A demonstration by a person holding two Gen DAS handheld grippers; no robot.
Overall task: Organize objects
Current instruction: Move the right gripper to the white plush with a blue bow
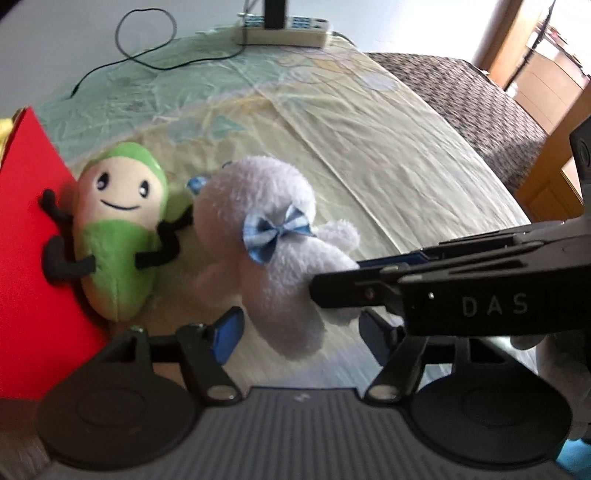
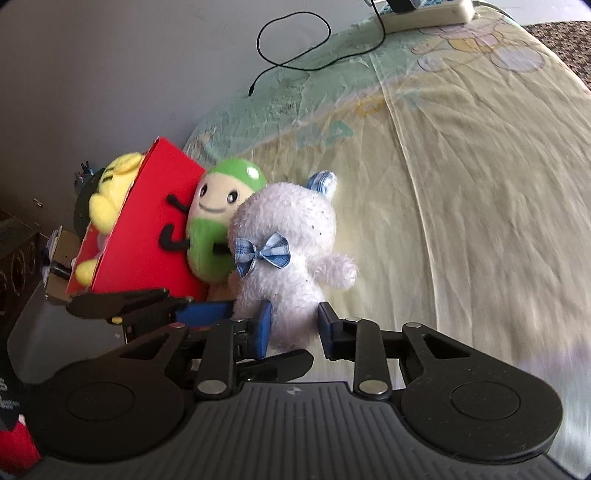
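A white plush toy [image 1: 273,236] with a blue checked bow lies on the bed sheet. In the right wrist view, my right gripper [image 2: 293,325] is shut on the lower body of the white plush [image 2: 288,236], both blue pads pressing into the fur. In the left wrist view it reaches in from the right as the right gripper [image 1: 336,277]. My left gripper [image 1: 299,332] is open, its pads standing apart on either side of the toy's lower end. A green bean plush [image 1: 118,229] leans against a red box [image 1: 29,258], touching the white toy. A yellow plush [image 2: 110,195] sits in the red box [image 2: 147,229].
A power strip [image 1: 284,31] and a black cable [image 1: 147,48] lie at the far end of the pale sheet [image 1: 369,147]. A dark patterned blanket [image 1: 480,103] borders the sheet on the right. The wall runs along the left, behind the box.
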